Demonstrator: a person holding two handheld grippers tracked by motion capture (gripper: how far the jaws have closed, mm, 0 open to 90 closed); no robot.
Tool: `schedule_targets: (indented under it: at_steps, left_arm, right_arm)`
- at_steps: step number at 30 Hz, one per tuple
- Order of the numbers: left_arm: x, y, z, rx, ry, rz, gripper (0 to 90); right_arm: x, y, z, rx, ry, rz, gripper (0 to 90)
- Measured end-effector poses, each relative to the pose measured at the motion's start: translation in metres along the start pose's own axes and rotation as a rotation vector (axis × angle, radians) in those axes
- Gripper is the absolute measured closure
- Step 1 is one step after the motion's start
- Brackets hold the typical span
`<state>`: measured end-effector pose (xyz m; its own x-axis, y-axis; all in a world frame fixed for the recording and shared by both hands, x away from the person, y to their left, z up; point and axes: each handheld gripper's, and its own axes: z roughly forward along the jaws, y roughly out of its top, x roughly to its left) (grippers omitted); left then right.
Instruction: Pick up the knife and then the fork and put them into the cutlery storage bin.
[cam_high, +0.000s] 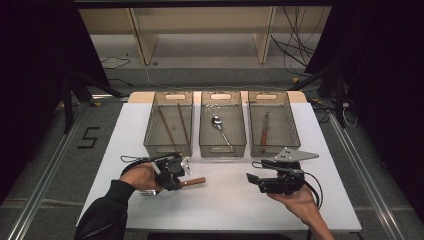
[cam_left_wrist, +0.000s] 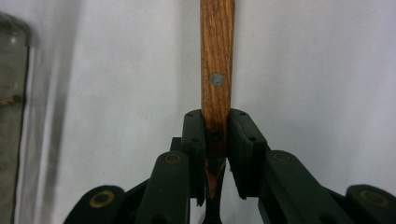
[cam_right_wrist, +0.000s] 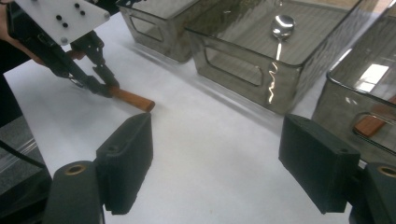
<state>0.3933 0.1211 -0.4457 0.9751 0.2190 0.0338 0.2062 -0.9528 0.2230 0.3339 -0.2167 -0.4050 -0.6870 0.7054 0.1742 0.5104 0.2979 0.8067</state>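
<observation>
Wood-handled fork (cam_high: 186, 183) flat on white table (cam_high: 225, 200), near edge, our L tongs (cam_high: 176, 176) clamped on its handle. R tongs (cam_high: 256, 179) wide open, holding nothing. Beyond: three clear bins (cam_high: 222, 125) w/ cutlery.

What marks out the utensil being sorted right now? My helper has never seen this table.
On the white table, in front of the three clear bins, look beside the left hand-held gripper. Clamped there is a fork with a riveted wooden handle, the one utensil outside a bin.
</observation>
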Motion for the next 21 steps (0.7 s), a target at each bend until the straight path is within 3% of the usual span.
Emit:
schedule_targets:
  at_steps: [8, 17, 21]
  left_arm:
    - [-0.007, 0.009, -0.012, -0.026, -0.014, 0.002, 77.1]
    - [-0.013, 0.021, -0.023, -0.042, -0.029, 0.008, 77.1]
    - [-0.016, 0.026, -0.025, -0.048, -0.037, 0.011, 77.1]
  right_arm:
    - [0.017, 0.001, 0.003, -0.015, 0.022, -0.075, 26.7]
    - [0.050, -0.001, 0.014, -0.020, 0.054, -0.221, 26.7]
    - [0.067, -0.004, 0.020, -0.006, 0.014, -0.328, 26.7]
